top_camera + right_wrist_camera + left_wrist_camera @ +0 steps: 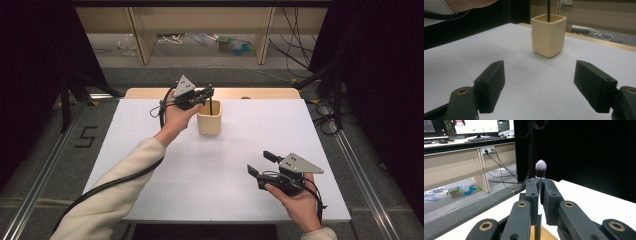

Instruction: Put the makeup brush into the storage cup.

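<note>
1. My left hand-held gripper [209,93] hangs just above the cream cup [209,123], its jaws pinching the thin black handle of a makeup brush [540,169]. The handle runs straight down into the cup, which stands on the white surface [150,150] near its far edge.
2. I judge the step in hand to be setting the brush into the cup. To do it well I keep the handle upright and centred over the cup's mouth, lower until the end finds the bottom, and only then ease the jaws apart — letting go too high could make the brush tip and lean hard on the rim.
3. My right hand-held gripper [262,164] rests well on the near side of the cup, jaws spread with nothing between them. It can stay there; should the light cup start to slide or rock, it is free to come in and steady the wall.
4. The left gripper view gives what the high view cannot — the brush's soft, pale purple-grey tuft standing up past the jaw tips, and the two jaws pressed on the handle.
5. The right gripper view shows the cup [548,35] from the side, squarish with rounded corners, and the dark handle [548,10] entering near the middle of its mouth, apart from the rim.
</note>
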Demonstrator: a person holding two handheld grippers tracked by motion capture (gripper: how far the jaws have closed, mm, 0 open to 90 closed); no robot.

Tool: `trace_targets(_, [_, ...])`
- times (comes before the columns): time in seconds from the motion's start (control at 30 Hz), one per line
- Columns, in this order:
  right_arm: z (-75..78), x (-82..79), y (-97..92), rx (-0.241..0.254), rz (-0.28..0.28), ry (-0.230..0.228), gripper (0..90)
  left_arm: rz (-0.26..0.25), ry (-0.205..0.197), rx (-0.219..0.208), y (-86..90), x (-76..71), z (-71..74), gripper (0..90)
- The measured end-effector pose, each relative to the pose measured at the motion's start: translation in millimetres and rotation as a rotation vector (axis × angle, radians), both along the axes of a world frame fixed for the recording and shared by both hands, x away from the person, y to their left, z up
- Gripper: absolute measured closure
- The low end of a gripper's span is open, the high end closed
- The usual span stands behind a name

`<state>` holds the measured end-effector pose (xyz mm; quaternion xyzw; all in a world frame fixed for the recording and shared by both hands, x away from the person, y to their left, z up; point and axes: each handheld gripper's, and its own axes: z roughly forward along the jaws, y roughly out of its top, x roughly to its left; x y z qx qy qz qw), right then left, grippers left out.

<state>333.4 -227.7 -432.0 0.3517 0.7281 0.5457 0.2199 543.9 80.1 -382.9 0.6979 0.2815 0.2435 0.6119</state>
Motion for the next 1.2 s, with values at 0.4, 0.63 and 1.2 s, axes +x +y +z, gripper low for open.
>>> trace_targets(0.4, [-0.3,0.4,0.0,-0.001,0.003,-0.007,26.1,-0.001,0.001,0.003,-1.3,-0.1,-2.2,83.6])
trace_targets(0.63, [-0.1,0.1,0.3,0.002,0.003,0.002,26.1,-0.003,0.001,0.006,-1.7,-0.2,-2.6,83.6])
trace_targets(1.2, [-0.9,0.9,0.7,-0.002,0.005,-0.007,26.1,0.000,0.007,0.006,-2.6,0.3,-5.9,83.6])
